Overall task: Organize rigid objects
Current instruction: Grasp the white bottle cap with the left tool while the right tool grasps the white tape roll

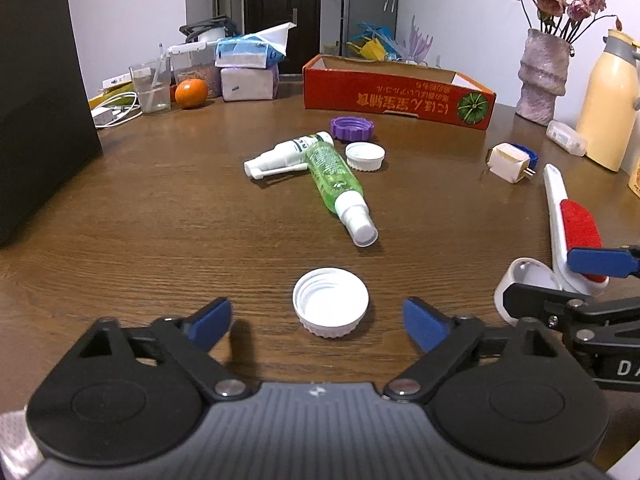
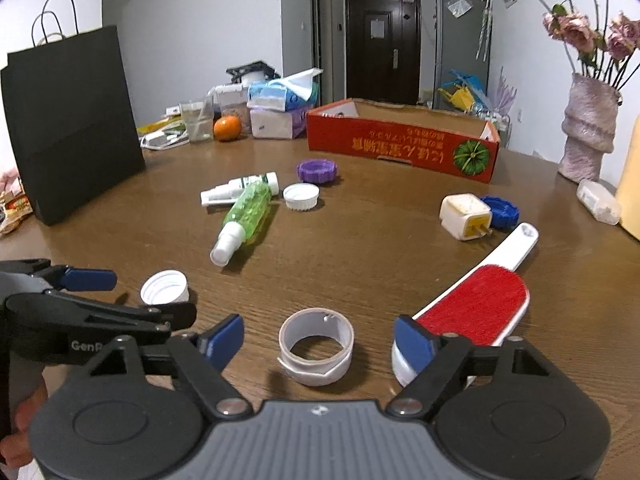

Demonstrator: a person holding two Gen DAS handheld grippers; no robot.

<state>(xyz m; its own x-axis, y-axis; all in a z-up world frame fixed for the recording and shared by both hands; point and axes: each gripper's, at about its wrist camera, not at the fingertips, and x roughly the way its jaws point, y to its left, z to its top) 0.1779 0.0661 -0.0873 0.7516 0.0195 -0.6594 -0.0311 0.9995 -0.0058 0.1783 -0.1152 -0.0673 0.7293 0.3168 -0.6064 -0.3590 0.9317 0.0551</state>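
- Grippers first, nearest the cameras: the left gripper (image 1: 317,322) stands with its blue pads spread either side of a white screw cap (image 1: 330,302), touching neither side; the right gripper (image 2: 319,340) likewise brackets a roll of tape (image 2: 316,351) with clear gaps, so both are open and hold nothing.
- Judged step: each gripper closes on its own item, then carries it to the red cardboard box (image 2: 402,142) at the far side of the bench (image 2: 360,256).
- Doing it well: the cap lies open side up and looks light and slippery, so the pads should meet its ribbed wall low and squarely, or it may squirt out.
- The tape roll lies flat with a loose end at its front; a squeeze across the full ring, not the flap, seems safest.
- The right pad sits just beside the red lint brush (image 2: 474,304), which could be nudged as the jaws close.
- Middle of the bench: a green spray bottle (image 2: 244,216) rests across a white spray bottle (image 2: 236,190), with a small white cap (image 2: 301,196) and a purple lid (image 2: 317,171) near them, all still outside the box.
- Farther right lie a white plug adapter (image 2: 466,216) touching a blue lid (image 2: 502,210).
- Only the right wrist view shows the tape roll whole and the inside of the box; the left view hides most of the roll behind the right gripper's arm.
- Only the left wrist view shows the cream flask (image 1: 610,104) beside the vase (image 1: 544,76) in full.
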